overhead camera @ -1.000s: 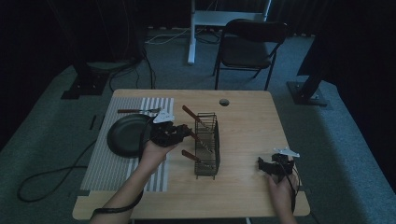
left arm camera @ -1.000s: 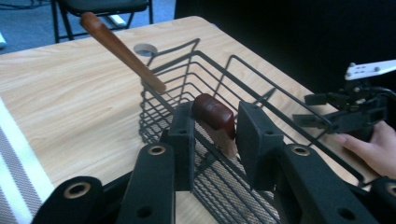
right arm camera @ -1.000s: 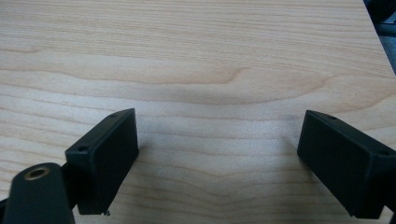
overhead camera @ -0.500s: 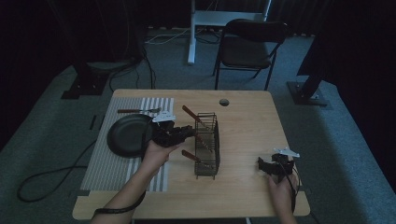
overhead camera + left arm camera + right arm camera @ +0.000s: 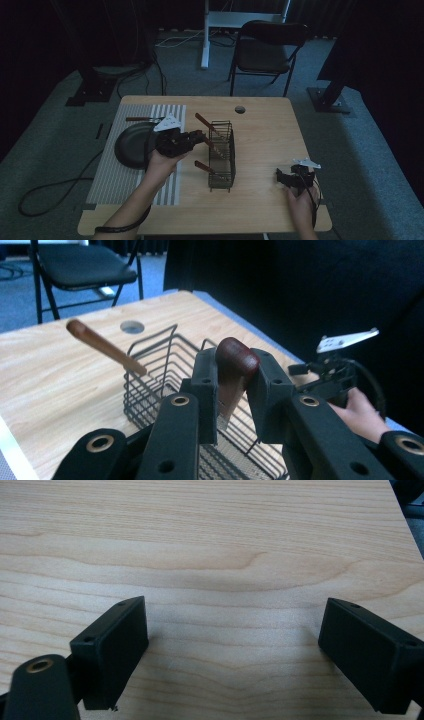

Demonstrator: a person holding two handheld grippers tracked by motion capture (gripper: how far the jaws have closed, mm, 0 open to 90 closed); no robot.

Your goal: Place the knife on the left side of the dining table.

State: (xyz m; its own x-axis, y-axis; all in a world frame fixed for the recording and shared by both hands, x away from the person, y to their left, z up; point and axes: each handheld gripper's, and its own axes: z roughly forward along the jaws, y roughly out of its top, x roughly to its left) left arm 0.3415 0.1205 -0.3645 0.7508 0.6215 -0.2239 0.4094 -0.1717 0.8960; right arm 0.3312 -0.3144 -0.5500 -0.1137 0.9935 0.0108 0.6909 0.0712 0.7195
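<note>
The left gripper (image 5: 231, 390) has its fingers (image 5: 205, 385) clamped on the dark wooden handle (image 5: 236, 360) of a utensil standing in the wire basket (image 5: 221, 155) near the middle of the table (image 5: 260, 125). The right gripper (image 5: 232, 650) rests by the table's near right corner, fingers wide and holding nothing. With nothing steadying the light basket, a tilted pull could catch the utensil on the wires and drag or tip it, disturbing the other wooden-handled utensil (image 5: 102, 346) leaning inside.

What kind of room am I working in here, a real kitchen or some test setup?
Likely a recording or lab setup, not a kitchen: a wooden table on grey carpet, black curtains around it, a folding chair and stand bases with cables nearby.
</note>
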